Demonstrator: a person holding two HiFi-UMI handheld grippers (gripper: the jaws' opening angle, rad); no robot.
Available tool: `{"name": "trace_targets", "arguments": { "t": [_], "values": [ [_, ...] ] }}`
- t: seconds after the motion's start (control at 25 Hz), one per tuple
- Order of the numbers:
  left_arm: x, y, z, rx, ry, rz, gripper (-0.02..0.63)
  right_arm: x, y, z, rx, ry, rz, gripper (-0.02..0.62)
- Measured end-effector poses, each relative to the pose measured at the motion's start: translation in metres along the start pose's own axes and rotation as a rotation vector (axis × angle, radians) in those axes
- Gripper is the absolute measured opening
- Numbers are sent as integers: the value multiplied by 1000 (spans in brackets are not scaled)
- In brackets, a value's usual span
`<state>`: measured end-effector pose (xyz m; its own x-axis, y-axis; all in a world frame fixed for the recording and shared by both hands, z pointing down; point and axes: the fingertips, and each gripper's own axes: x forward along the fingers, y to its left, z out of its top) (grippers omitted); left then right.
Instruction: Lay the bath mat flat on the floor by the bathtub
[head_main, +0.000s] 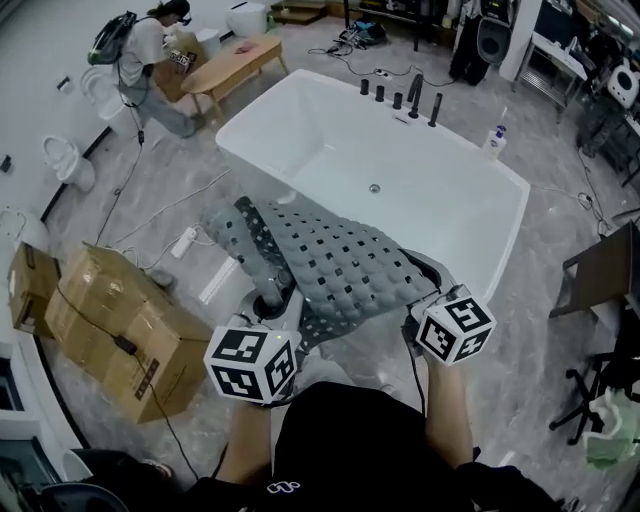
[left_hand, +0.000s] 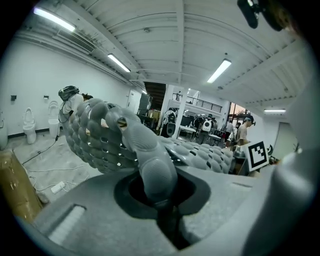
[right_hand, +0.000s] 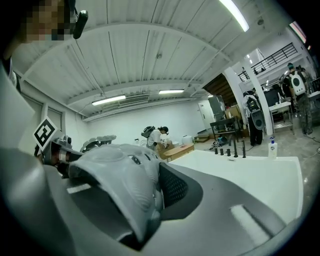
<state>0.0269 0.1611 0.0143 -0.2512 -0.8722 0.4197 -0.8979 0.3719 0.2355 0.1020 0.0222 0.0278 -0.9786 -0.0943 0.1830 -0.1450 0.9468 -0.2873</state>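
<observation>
A grey perforated bath mat (head_main: 335, 265) hangs in the air over the near rim of the white bathtub (head_main: 300, 120), held at its two near corners. My left gripper (head_main: 276, 297) is shut on the mat's left corner, which bulges out of the jaws as a grey fold (left_hand: 150, 165). My right gripper (head_main: 420, 310) is shut on the right corner, seen as a pale grey fold (right_hand: 125, 185). The mat's far left end droops and curls toward the floor. The tub (right_hand: 240, 170) lies just beyond the right gripper.
Cardboard boxes (head_main: 110, 330) stand on the floor at the left, with cables and a power strip (head_main: 185, 241) beside them. Black taps (head_main: 410, 97) and a bottle (head_main: 494, 142) stand on the tub's far rim. A person (head_main: 150, 60) bends over a wooden bench (head_main: 235, 62) at the back left.
</observation>
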Motion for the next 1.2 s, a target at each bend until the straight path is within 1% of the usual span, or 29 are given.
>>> {"name": "trace_targets", "arguments": {
  "t": [0.16,0.28,0.52,0.68,0.8,1.0,1.2],
  "values": [
    [3,70,18,-13,3,24,37,67,26,0,3,18,14,25],
    [11,108,28,-12,14,16,37,102,37,-3,9,38,5,25],
    [35,148,45,-34,24,-40,37,144,35,-5,24,71,-48,25],
    [40,169,45,-64,31,-44,37,163,41,-10,21,104,-53,25],
    [53,172,43,-77,40,-59,37,169,39,-20,36,124,-70,25],
    [73,147,40,-73,73,-121,37,153,18,-31,74,132,-105,25],
    [88,120,50,-29,89,-126,38,145,-14,-23,124,98,-100,25]
  ]
}}
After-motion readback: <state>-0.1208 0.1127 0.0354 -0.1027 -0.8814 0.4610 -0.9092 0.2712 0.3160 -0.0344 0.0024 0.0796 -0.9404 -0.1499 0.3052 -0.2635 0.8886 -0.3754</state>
